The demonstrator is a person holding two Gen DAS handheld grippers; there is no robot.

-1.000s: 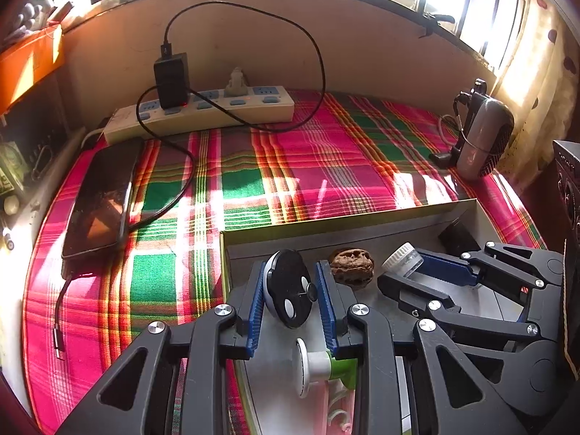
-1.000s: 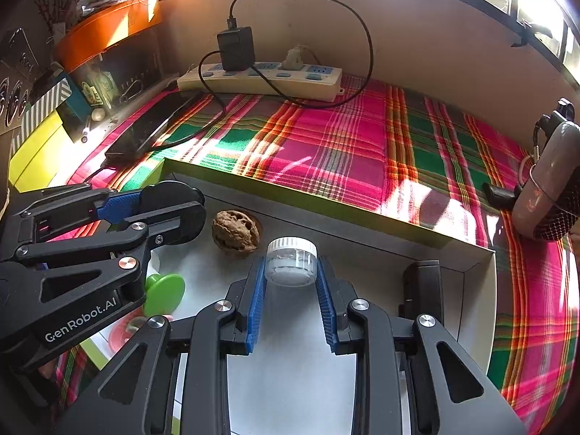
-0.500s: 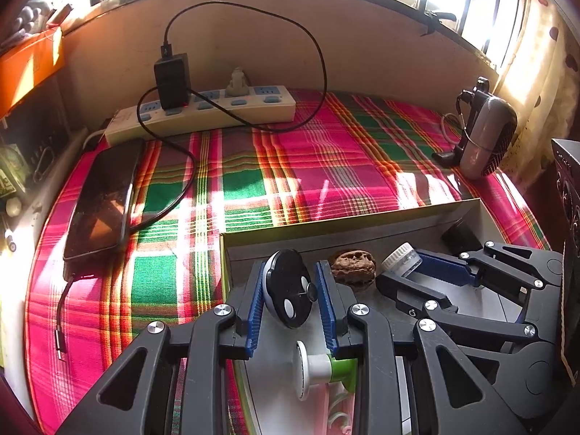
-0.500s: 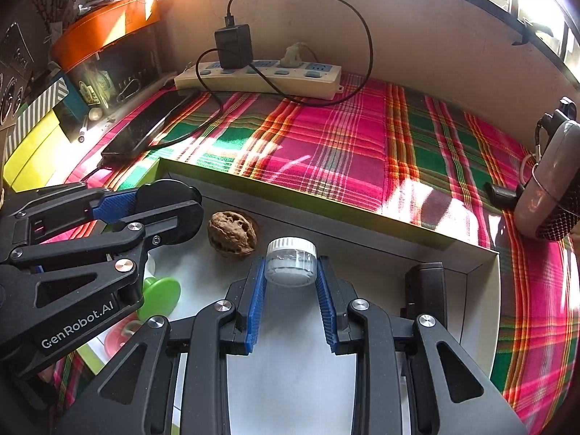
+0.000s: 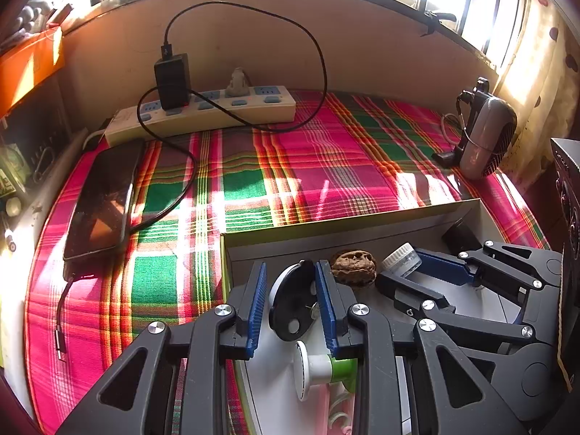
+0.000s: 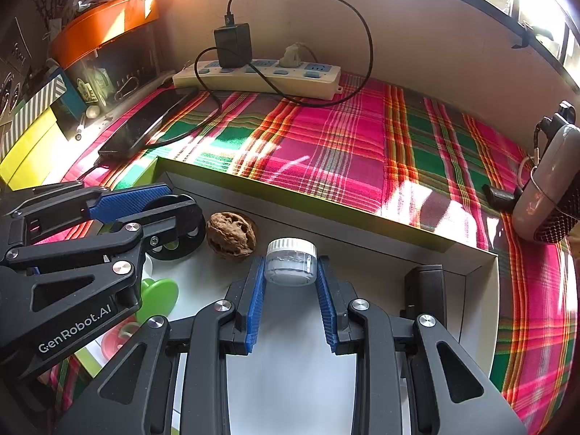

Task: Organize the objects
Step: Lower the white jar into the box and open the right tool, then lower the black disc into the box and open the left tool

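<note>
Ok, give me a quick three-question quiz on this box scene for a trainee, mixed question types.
1. True or false: the right tool is closed on the small white-capped jar.
2. Which thing lies in the box between the black disc in the left tool and the jar? A) walnut B) phone C) fan
3. Fill in: the black charger is plugged into the ____ by the wall.

Key
1. True; both blue pads press on the jar's sides.
2. A, the walnut.
3. Power strip.
</note>
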